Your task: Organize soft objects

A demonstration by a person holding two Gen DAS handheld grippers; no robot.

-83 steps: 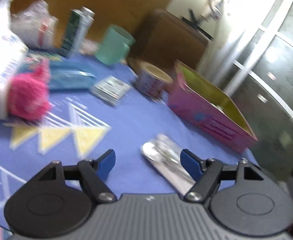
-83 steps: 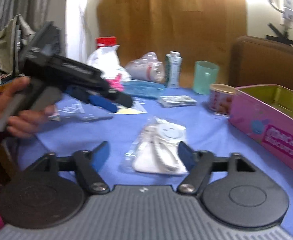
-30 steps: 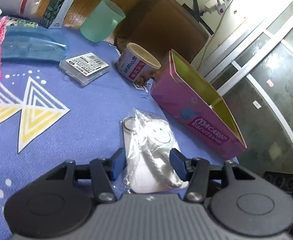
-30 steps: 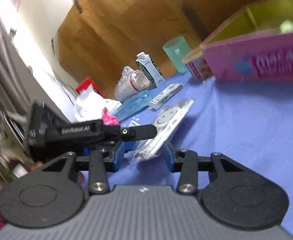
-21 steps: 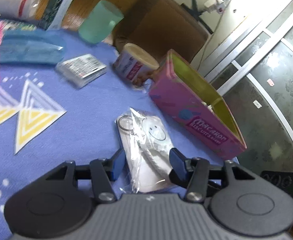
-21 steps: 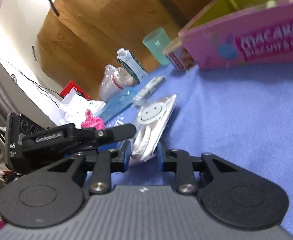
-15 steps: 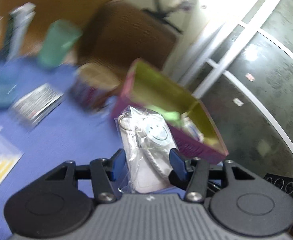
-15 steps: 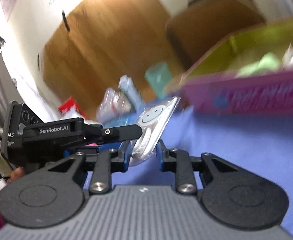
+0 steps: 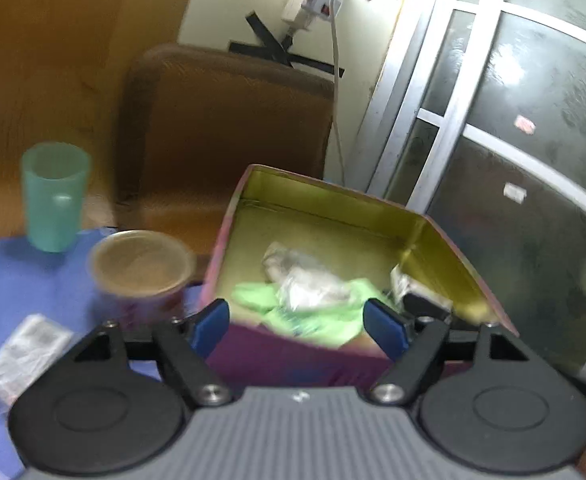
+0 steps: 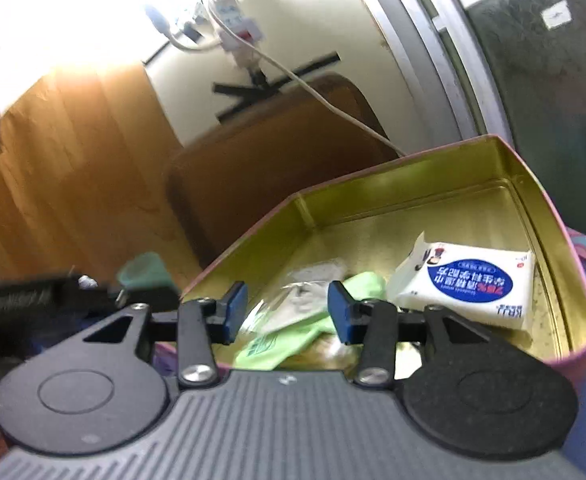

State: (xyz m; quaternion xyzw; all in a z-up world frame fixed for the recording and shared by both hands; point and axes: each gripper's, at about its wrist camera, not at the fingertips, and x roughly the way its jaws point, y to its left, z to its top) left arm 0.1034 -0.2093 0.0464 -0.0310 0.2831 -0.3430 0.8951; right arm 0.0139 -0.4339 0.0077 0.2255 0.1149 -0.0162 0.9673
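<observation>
Pink tin [image 9: 229,216] holds clear packet [image 9: 313,284] | left gripper [image 9: 297,322] opening, empty | right gripper [image 10: 287,306] opening, empty

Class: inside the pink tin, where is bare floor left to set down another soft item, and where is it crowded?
Pink tin: bare gold floor along the far wall, behind the tissue pack and the clear bagged item. Crowded at the near wall, where the bag lies on green cloth.

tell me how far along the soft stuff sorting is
Done: the clear plastic packet lies inside the pink tin, on a green cloth and beside a tissue pack. In hand: nothing. The left tongs and right tongs are both opening, empty, over the tin. Left: these views show no other soft item; the green cup is not one.
</observation>
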